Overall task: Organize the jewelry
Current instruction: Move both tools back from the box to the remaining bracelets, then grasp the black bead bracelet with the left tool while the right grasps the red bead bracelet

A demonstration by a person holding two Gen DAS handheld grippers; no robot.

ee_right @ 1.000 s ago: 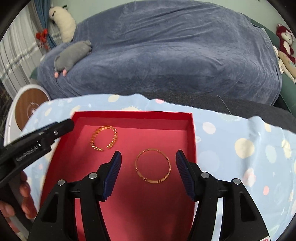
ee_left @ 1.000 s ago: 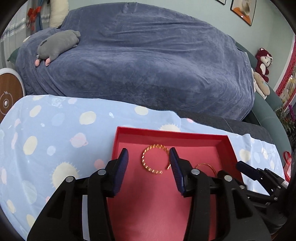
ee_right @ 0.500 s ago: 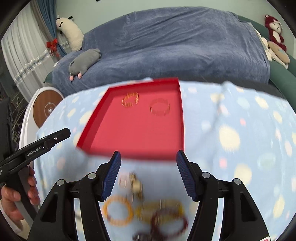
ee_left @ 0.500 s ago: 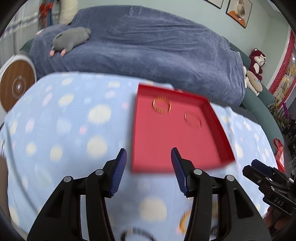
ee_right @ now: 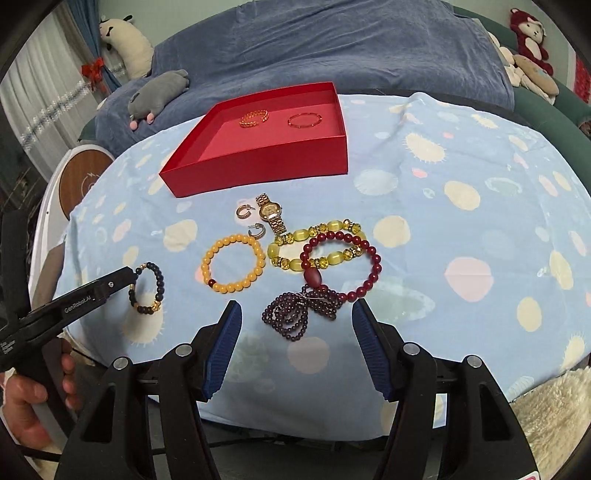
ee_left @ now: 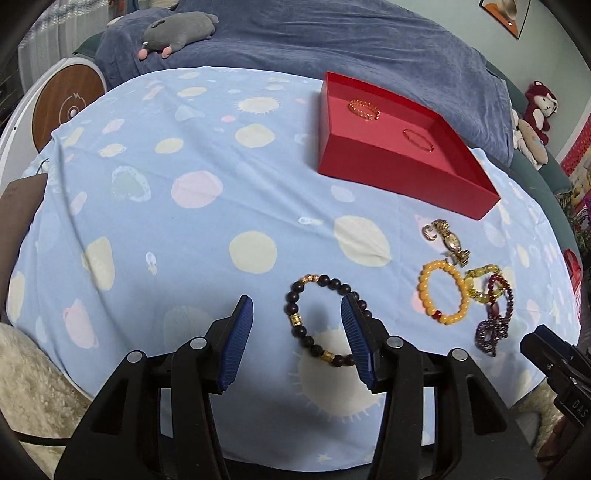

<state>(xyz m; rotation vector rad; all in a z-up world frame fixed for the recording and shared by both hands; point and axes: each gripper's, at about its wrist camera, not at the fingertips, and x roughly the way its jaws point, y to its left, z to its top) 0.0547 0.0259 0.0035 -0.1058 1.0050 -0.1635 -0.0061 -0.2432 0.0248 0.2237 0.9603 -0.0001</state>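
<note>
A red tray (ee_right: 258, 166) stands at the far side of the blue spotted cloth with two gold bangles (ee_right: 253, 118) (ee_right: 304, 120) in it. In front of it lie a gold watch (ee_right: 271, 212), two hoop earrings (ee_right: 243, 213), an orange bead bracelet (ee_right: 207, 266), a yellow-green one (ee_right: 332, 227), a dark red one (ee_right: 373, 258) and purple beads (ee_right: 288, 325). My right gripper (ee_right: 295, 306) hangs open just before the purple beads. My left gripper (ee_left: 295, 301) is open above a dark bead bracelet (ee_left: 300, 329); its right finger hides part of the ring.
Behind the table is a sofa under a blue throw (ee_left: 332, 40) with a grey plush toy (ee_left: 173, 29). A round white and wood disc (ee_left: 66, 107) stands at the left. Fluffy rug (ee_right: 546, 417) shows past the near edge. A hand (ee_right: 33, 406) holds the left gripper.
Both grippers drew back from over the red tray to the table's near side. The loose bracelets, watch and earrings came into view. The two bangles stay in the tray.
</note>
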